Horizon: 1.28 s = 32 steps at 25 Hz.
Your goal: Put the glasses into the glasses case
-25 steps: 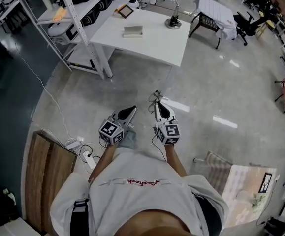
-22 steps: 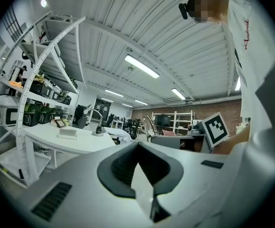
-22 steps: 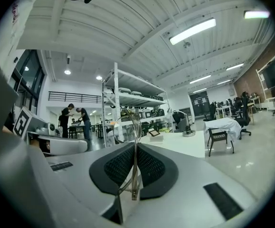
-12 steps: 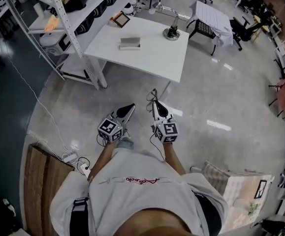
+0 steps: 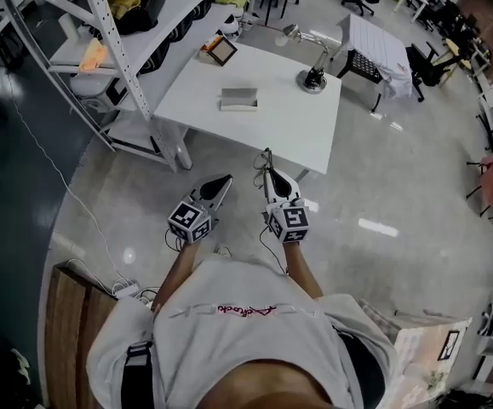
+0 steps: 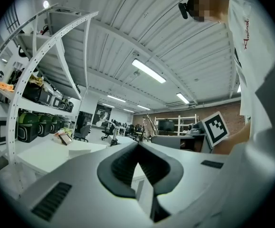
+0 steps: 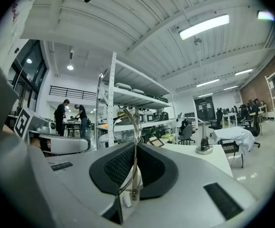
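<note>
A grey glasses case (image 5: pixel 238 99) lies on the white table (image 5: pixel 289 126) ahead, apart from both grippers; in the left gripper view the case (image 6: pixel 86 149) shows at the left on the tabletop. My right gripper (image 5: pixel 272 175) is shut on the thin metal-framed glasses (image 5: pixel 266 159), which stick out past its tips. In the right gripper view the glasses (image 7: pixel 136 127) stand upright, pinched between the pads of that gripper (image 7: pixel 135 152). My left gripper (image 5: pixel 220 186) is level beside it, jaws together on nothing (image 6: pixel 138 147). Both hang over the floor short of the table's near edge.
A desk lamp (image 5: pixel 314 73) and a small picture frame (image 5: pixel 221 50) stand on the table. A white shelf rack (image 5: pixel 118 41) runs along the left. Office chairs and a draped table (image 5: pixel 374 37) lie beyond. Cables and a wooden board (image 5: pixel 76 313) sit at lower left.
The table has drawn closer to both grippers as the person walks toward it. The grippers keep the same pose, the right still holding the glasses.
</note>
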{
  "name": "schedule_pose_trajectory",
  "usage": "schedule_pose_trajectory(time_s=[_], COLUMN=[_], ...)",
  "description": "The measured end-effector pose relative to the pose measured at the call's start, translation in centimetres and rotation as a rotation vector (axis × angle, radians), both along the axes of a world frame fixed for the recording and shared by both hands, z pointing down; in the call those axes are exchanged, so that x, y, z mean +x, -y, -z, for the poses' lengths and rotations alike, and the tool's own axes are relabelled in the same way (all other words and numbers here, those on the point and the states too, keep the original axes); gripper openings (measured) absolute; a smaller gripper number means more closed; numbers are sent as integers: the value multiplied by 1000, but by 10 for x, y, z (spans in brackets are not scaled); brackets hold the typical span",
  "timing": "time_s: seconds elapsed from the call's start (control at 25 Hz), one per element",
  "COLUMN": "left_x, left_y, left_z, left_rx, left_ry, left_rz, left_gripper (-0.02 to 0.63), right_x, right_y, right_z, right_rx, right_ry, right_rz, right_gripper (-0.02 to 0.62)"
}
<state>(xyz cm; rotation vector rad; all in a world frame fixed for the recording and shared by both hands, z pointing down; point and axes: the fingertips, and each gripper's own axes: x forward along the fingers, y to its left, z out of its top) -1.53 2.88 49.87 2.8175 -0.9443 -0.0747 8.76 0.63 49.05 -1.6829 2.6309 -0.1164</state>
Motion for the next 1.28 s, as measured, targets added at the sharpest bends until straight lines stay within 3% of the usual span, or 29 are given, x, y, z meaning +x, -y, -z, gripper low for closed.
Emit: schedule_pose_trajectory(time_s=[0.36,0.92,1.28], left_x=[-30,-22,-20], left_y=[51,61,103], left_z=[-9,-38,-44], left_rx=[-23,-88,-95], left_ry=[0,3,6], left_rz=[-13,-39,-23], left_gripper=[20,20,20], right_x=[-30,-23,-20], right_y=[47,58,100], right_z=[-12,-41,-53], right_rx=[-24,-94,-110], right_ry=[-14,-21,-13], right_rz=[-1,-16,-2], right_gripper=[35,35,35])
